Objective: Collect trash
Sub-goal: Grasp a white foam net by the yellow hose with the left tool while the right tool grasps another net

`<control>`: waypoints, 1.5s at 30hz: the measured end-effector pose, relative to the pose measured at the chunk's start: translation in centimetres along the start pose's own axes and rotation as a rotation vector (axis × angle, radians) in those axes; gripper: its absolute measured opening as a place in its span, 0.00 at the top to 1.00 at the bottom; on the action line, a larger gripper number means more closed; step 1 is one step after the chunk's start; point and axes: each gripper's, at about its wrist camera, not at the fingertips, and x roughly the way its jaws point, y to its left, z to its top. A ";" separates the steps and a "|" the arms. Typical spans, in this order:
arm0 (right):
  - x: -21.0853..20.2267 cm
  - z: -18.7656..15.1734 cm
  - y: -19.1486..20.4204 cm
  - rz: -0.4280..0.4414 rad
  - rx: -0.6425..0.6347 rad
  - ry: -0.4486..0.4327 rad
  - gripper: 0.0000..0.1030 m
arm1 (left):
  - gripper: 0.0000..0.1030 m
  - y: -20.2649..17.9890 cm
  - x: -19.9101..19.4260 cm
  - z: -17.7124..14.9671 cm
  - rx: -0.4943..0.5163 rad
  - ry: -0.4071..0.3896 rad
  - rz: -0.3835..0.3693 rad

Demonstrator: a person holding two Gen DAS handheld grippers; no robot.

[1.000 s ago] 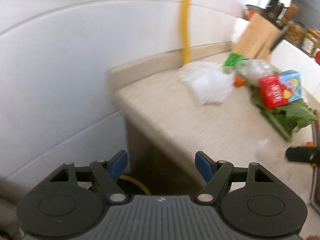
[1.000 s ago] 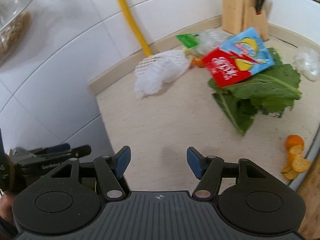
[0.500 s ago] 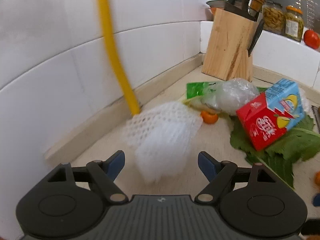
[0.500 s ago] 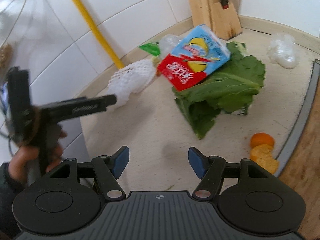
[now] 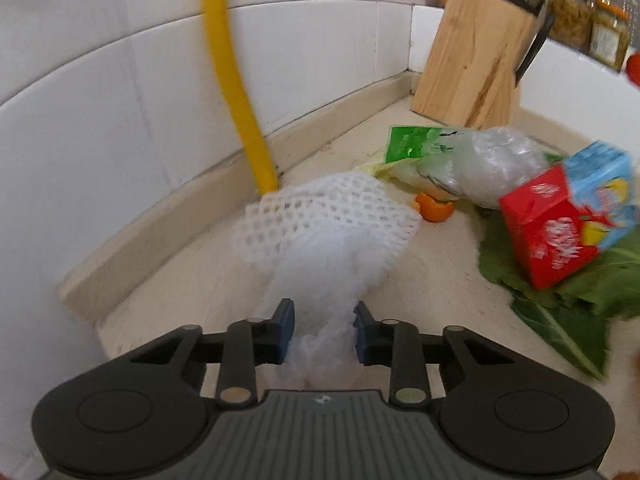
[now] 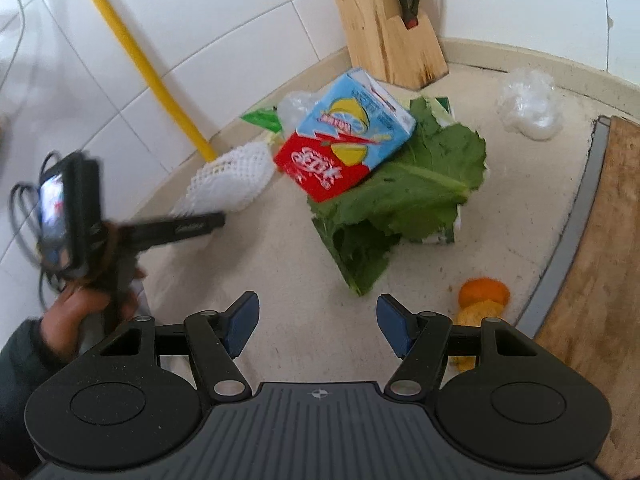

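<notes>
Left tool [image 5: 323, 330] angled down, jaws closing on white foam net [image 5: 324, 232].

white foam net [image 5: 324, 220] | crumpled, on counter | red-blue carton [image 5: 568, 220] tilted on greens

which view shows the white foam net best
The left wrist view: the white foam net fills the centre, its mesh clear, its near end between the closing jaws of the left gripper. The right wrist view shows it smaller, off to the left beside the juice carton, with the left gripper's fingers reaching its near end.
</notes>
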 end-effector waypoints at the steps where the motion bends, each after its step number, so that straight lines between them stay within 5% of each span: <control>1: 0.3 0.2 0.4 0.005 -0.003 0.000 0.30 | 0.76 0.3 -0.7 -0.2 -0.011 -0.001 -0.020; 7: 3.0 1.7 3.0 0.028 -0.046 0.024 0.32 | 0.76 1.4 -4.1 -2.2 -0.008 -0.018 -0.105; 12: 5.9 4.7 6.0 0.035 -0.125 0.022 0.31 | 0.74 3.4 -4.8 -2.9 -0.041 -0.034 -0.070; 15: 8.2 6.2 7.8 0.027 -0.185 0.014 0.21 | 0.63 3.8 -4.3 -2.8 -0.061 -0.048 -0.068; 17: 9.7 7.0 8.8 0.033 -0.222 0.022 0.19 | 0.43 3.6 -4.2 -2.7 -0.046 -0.064 -0.043; 20: 11.8 7.8 10.0 0.002 -0.292 0.030 0.13 | 0.26 3.5 -4.0 -2.6 -0.006 -0.099 -0.003; 29: 16.1 10.1 12.0 -0.014 -0.390 0.039 0.07 | 0.22 2.2 -3.1 -2.9 0.096 -0.097 0.019; 36: 19.5 10.7 13.1 -0.034 -0.494 0.050 0.04 | 0.22 2.5 -2.7 -3.0 0.056 -0.092 -0.006; 39: 21.3 10.5 12.8 -0.060 -0.500 0.091 0.07 | 0.33 2.6 -2.5 -2.9 0.047 -0.087 -0.021; 41: 21.8 10.2 12.7 -0.098 -0.517 0.095 0.16 | 0.62 2.8 -2.2 -2.9 0.031 -0.062 -0.025; 44: 21.2 10.1 12.7 -0.123 -0.530 0.090 0.38 | 0.71 3.3 -1.7 -2.7 -0.010 -0.033 -0.028; 45: 20.8 10.2 12.7 -0.126 -0.526 0.088 0.52 | 0.74 3.2 -1.9 -2.7 -0.011 -0.032 -0.031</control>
